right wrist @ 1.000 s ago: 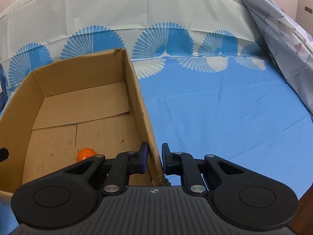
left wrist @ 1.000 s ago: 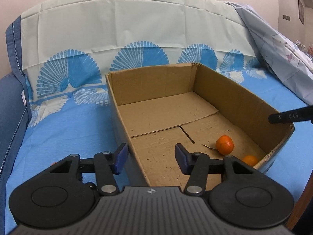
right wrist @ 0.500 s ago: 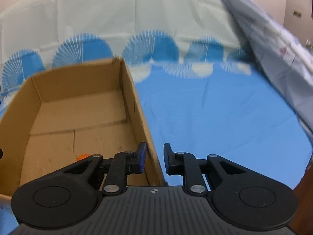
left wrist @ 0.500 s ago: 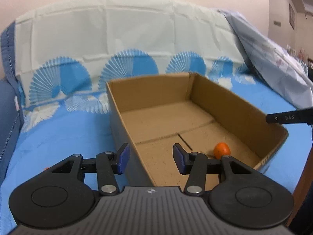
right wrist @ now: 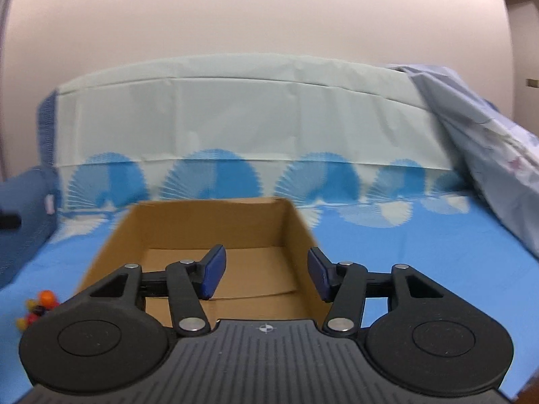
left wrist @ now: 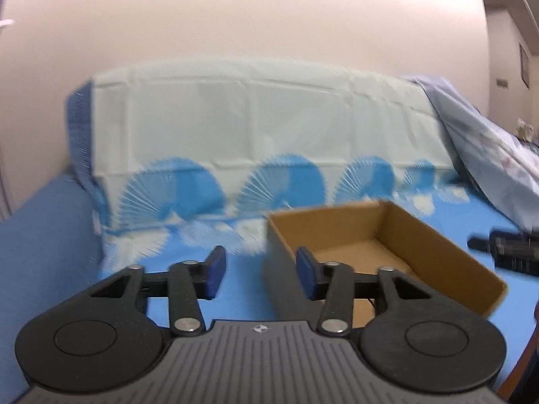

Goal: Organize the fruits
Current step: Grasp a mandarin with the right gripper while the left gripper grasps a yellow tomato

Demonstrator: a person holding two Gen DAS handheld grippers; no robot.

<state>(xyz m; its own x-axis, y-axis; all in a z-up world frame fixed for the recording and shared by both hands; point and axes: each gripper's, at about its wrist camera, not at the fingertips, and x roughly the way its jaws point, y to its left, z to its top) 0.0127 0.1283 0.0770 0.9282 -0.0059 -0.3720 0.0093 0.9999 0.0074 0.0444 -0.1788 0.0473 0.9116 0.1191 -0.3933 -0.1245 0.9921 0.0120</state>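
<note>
Both views have tilted up since earlier, so I hold left gripper (left wrist: 258, 276) and right gripper (right wrist: 266, 277) wide apart, empty, behind the box (right wrist: 215, 225).

Brown cardboard box (right wrist: 215, 222); blue fan-patterned sheet (right wrist: 421, 269); orange fruit (right wrist: 46, 297)

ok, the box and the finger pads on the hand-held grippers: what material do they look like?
Box: looks like plain brown cardboard, matte, with folded bottom flaps and raw cut edges. Pads: blue, matte, probably rubber or soft plastic, mounted on black, likely plastic linkages; both the right hand-held gripper and the left hand-held gripper have them.
</note>
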